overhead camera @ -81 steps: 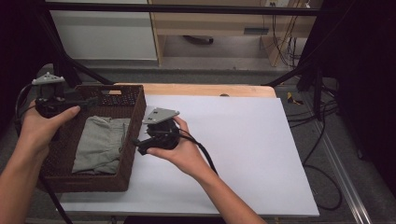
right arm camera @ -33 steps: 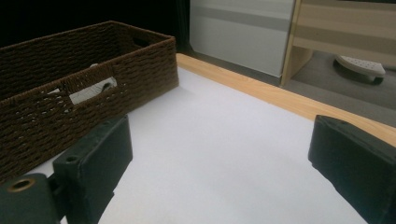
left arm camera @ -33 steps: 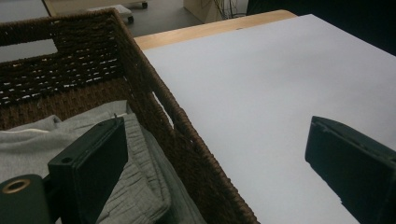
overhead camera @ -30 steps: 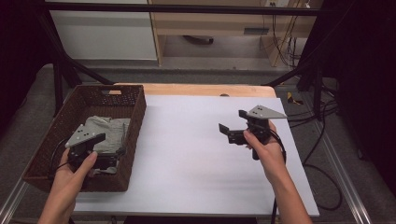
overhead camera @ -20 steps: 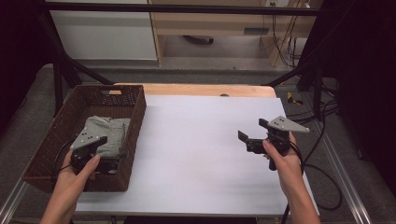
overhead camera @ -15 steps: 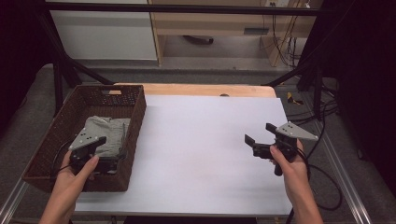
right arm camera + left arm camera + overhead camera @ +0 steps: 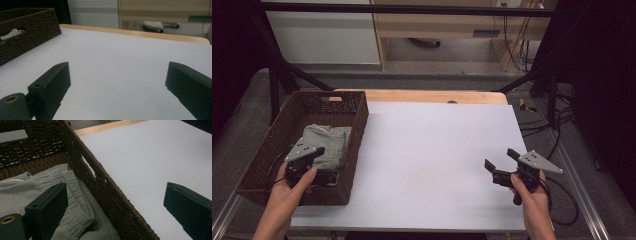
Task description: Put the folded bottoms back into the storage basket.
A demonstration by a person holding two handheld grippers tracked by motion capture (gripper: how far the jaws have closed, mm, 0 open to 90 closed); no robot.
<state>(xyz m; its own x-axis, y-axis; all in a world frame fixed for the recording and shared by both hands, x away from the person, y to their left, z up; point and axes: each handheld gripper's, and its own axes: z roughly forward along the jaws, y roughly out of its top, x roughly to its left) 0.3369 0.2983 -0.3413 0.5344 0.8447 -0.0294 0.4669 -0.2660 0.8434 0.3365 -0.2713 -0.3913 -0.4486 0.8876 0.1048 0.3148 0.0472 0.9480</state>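
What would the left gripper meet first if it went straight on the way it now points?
Probably the basket's woven side wall. In the left gripper view, the left gripper stands open astride that wall: one jaw over the grey folded cloth inside, the other over the white table. Depth is hard to judge.

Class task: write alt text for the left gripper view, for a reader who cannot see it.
Two open black jaws of the left gripper straddle the side wall of a dark brown woven wicker basket: one jaw hangs over the folded grey-green cloth garment inside, the other over the white tabletop outside. A strip of light wooden table edge runs along the top.
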